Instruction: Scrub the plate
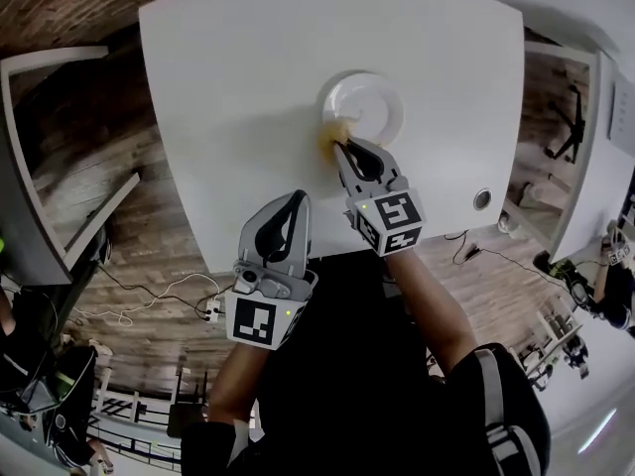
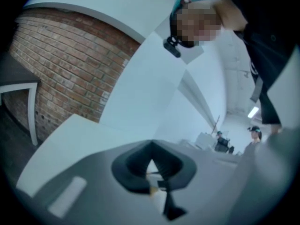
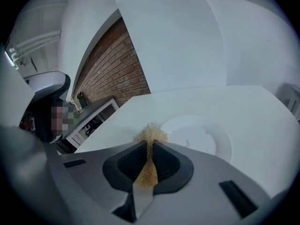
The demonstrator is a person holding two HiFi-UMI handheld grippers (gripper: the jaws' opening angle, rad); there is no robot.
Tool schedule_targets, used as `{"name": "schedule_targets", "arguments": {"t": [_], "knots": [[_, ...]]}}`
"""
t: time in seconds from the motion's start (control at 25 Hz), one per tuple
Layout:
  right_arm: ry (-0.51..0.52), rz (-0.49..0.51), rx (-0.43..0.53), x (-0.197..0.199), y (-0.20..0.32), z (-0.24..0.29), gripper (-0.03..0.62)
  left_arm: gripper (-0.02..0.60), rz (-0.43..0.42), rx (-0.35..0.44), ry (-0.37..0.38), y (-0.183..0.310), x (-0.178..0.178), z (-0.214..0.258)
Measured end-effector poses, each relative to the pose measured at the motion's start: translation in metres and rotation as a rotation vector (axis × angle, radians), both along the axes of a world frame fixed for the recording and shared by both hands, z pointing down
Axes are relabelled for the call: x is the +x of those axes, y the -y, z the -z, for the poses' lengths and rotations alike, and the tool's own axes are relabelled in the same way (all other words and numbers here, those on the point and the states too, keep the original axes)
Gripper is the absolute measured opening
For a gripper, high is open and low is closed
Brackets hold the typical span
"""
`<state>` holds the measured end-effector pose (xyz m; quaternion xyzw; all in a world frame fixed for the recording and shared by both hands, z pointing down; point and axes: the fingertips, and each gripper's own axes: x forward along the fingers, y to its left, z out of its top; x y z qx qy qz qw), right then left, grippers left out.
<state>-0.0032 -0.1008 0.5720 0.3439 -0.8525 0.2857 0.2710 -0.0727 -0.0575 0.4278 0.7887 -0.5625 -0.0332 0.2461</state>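
While the right hand-held gripper (image 1: 344, 149) reaches out over the white counter (image 1: 228, 117), its two dark, curved jaws are pressed together on a scrub pad (image 1: 335, 130), a tan wad of coarse, frizzy fibre. In the right gripper view the pad (image 3: 150, 134) is squeezed thin between the jaws of that hand-held gripper (image 3: 150, 146) and fluffs out into a ragged tuft beyond their tips.

The tuft sits at the near left rim of the plate (image 1: 392, 97). This plate is round, glossy and white, with a broad flat rim around a shallow well, and it lies flat on the counter's far half. Seen from the right gripper view, the plate (image 3: 211, 139) lies just right of the tuft, and a few faint marks show on its smooth surface.

The counter is a matte white slab with rounded corners (image 3: 243, 107), and a small round grommet (image 1: 482, 198) is set near its right edge.

The left hand-held gripper (image 1: 296, 204) hangs over the counter's near edge, well apart from the plate. Its jaws (image 2: 151, 146) meet at their tips with nothing between them. Behind them stand a rough red brick wall (image 2: 70, 64) and smooth white panels. Below the counter lies a floor (image 1: 129, 266) of wood planks.
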Motion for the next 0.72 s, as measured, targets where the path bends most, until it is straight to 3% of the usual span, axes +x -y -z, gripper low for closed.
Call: {"name": "schedule_targets", "arguments": {"t": [0.4,0.72], "knots": [[0.023,0.065,0.012,-0.038,0.007,0.013,0.035,0.002,0.053,0.017,0.000,-0.005,-0.022,0.007],[0.095,0.067,0.110,-0.046,0.019,0.075,0.035,0.002,0.050,0.091,0.035,0.002,-0.019,0.043]]}}
